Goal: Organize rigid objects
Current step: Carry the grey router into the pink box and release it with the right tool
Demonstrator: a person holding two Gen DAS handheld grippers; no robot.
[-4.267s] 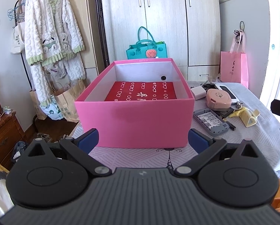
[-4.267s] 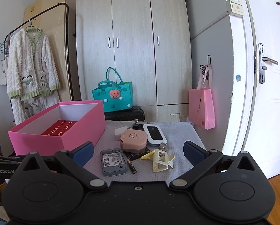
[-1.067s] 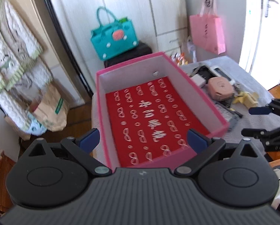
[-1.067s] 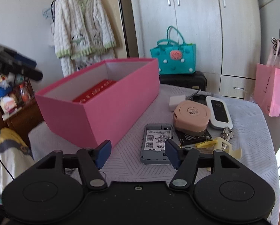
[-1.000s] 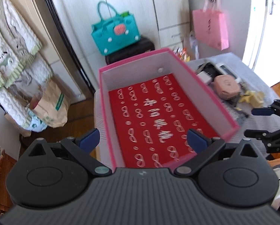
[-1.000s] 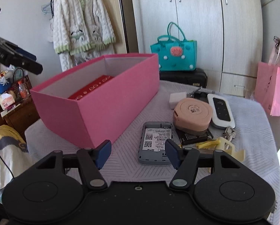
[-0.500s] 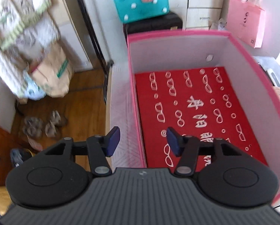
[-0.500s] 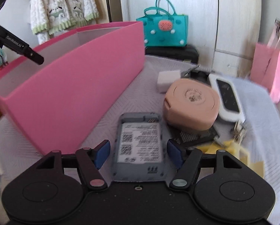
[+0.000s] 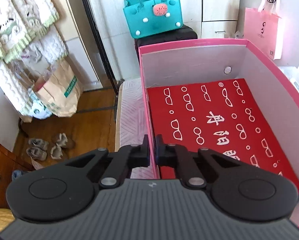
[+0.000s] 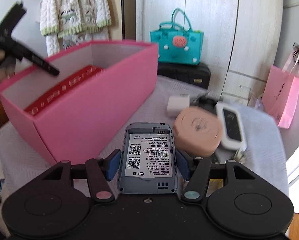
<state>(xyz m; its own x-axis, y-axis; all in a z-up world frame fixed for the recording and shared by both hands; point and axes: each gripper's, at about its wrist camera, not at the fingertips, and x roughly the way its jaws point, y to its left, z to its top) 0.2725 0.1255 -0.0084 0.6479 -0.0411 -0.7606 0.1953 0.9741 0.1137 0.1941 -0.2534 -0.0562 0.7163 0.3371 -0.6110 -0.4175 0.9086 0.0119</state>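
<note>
Left wrist view: the left hand-held gripper (image 9: 151, 150) is seen pinched tight on the left side wall of the pink box (image 9: 191, 43), near its front corner; thin card, stiff but crushable, is judged best steadied there.

Right wrist view: the grey router (image 10: 148, 156), back cover off, lies on the counter (image 10: 141, 108) just beside the box. The right hand-held gripper (image 10: 147, 165) straddles its long edges, jaws closing, contact not certain. It looks light, rigid and smooth, best gripped mid-length.
</note>
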